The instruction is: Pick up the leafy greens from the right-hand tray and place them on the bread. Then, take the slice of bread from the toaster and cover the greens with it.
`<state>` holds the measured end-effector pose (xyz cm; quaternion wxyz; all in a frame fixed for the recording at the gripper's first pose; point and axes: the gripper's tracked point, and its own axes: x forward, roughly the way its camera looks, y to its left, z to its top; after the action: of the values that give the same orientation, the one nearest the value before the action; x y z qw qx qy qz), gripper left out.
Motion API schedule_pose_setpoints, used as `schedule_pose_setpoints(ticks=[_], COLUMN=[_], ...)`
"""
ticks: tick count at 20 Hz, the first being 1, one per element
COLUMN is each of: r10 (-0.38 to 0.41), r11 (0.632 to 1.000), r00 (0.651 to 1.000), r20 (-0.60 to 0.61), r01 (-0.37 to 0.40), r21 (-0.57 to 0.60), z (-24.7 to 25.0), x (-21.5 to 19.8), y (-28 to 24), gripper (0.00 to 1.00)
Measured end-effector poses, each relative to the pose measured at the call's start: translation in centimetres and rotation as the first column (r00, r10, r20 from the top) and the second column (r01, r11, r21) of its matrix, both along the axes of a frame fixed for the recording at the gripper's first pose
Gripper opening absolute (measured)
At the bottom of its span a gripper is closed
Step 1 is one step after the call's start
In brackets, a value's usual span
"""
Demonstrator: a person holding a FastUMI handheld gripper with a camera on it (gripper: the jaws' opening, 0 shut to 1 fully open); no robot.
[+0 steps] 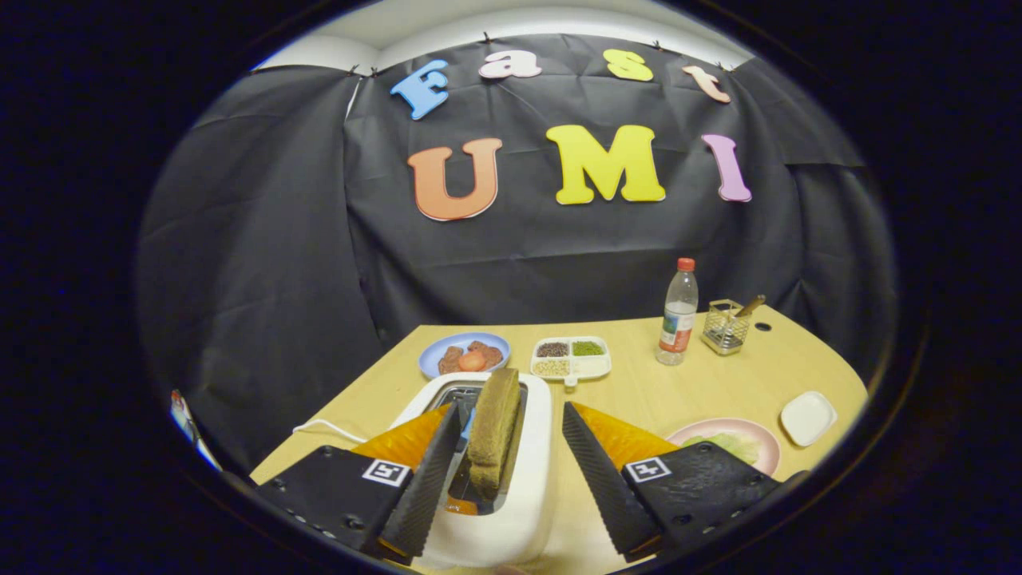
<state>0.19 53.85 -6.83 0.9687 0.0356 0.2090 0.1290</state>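
Gripper (511, 467) fingers stood apart around bread slice (493, 431) in toaster (523, 511), not touching. Best: centre, close gently, lift straight up.

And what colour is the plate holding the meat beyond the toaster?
Light blue plate, clearest in the gripper view, beyond the open tool.

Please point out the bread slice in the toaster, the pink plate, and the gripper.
bread slice (493, 431): gripper view, its broad brown face.
pink plate (762, 441): gripper view, its far rim.
gripper (511, 451): gripper view, midway between the open fingertips.
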Motion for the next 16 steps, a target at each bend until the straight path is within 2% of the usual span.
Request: schedule_pose_setpoints(ticks=[2, 5, 7, 8, 9, 16], r10=[0.003, -0.002, -0.001, 0.007, 0.014, 0.051], r11=[1.000, 0.999, 0.999, 0.999, 0.999, 0.988], r00=[1.000, 1.000, 1.000, 1.000, 1.000, 0.995], r20=[-0.010, -0.014, -0.017, -0.013, -0.006, 0.091], r01=[-0.003, 0.002, 0.002, -0.006, -0.013, -0.063], r21=[0.009, 0.034, 0.036, 0.043, 0.045, 0.143], z=[-0.1, 0.0, 0.2, 0.5, 0.8, 7.3], x=[0.0, 0.0, -0.2, -0.4, -0.4, -1.2], y=[0.1, 0.4, 0.4, 0.5, 0.7, -0.3], gripper=[0.69, 0.36, 0.22, 0.22, 0.11, 0.11])
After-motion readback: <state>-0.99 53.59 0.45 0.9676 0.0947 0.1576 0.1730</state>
